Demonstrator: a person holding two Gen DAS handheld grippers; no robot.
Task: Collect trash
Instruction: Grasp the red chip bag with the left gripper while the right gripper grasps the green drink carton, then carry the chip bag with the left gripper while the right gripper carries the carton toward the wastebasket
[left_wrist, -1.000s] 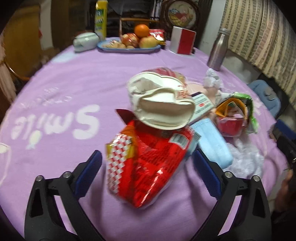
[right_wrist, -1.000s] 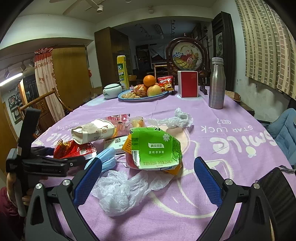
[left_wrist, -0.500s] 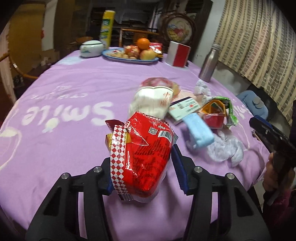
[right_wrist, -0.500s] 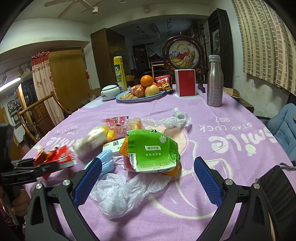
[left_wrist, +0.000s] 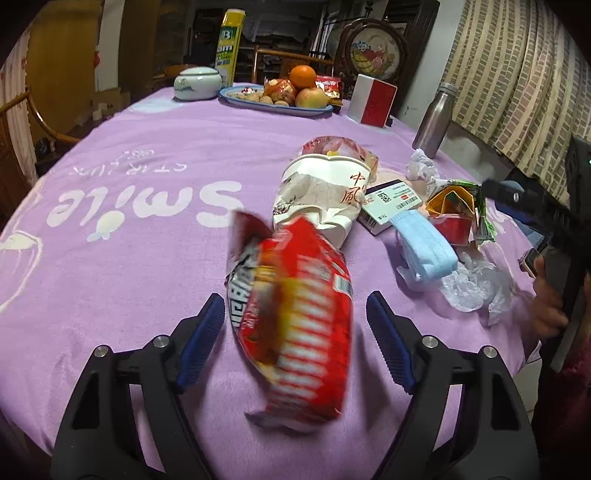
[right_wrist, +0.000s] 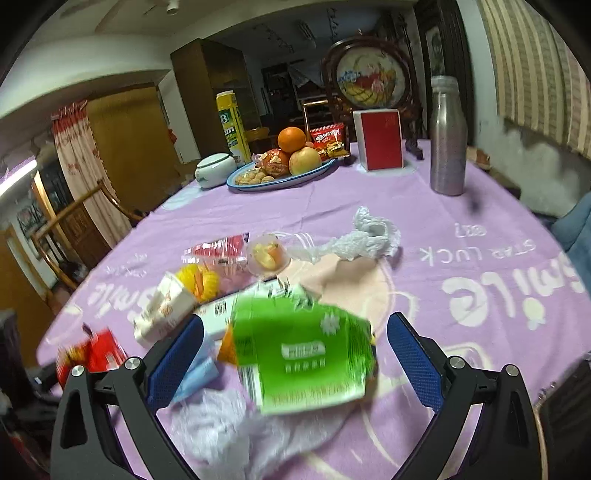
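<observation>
Where half a second ago the left gripper (left_wrist: 295, 332) was squeezing the red snack bag (left_wrist: 295, 325), its blue pads now stand clear of the bag on both sides and the jaws are opening. In the left wrist view, the bag sits between them, smeared by motion, so it seems to be dropping loose near the front edge of the purple tablecloth (left_wrist: 147, 166); whether it touches the cloth cannot be told. Beyond it lie a crushed paper cup (left_wrist: 321, 195), a white card box (left_wrist: 391, 199), a blue face mask (left_wrist: 424, 247) and crumpled clear plastic (left_wrist: 472, 284). At the right edge, a hand (left_wrist: 546, 295) holds the other tool.

In the right wrist view, the right gripper (right_wrist: 295, 354) has come closer to the green carton (right_wrist: 303, 354) than a second ago. Its jaws are spread wide with the carton between them, and neither pad is pressing on it. The picture is blurred here, suggesting movement. Pale plastic wrap (right_wrist: 221, 417) lies just in front of the carton, and the red bag shows small at far left. Farther back stand a fruit plate (right_wrist: 280, 177), a red box (right_wrist: 380, 140) and a steel bottle (right_wrist: 447, 136).

As a judgement: the red bag has just been released, so it is either deposited or needs picking up again. The green carton looks like the next piece to collect.
</observation>
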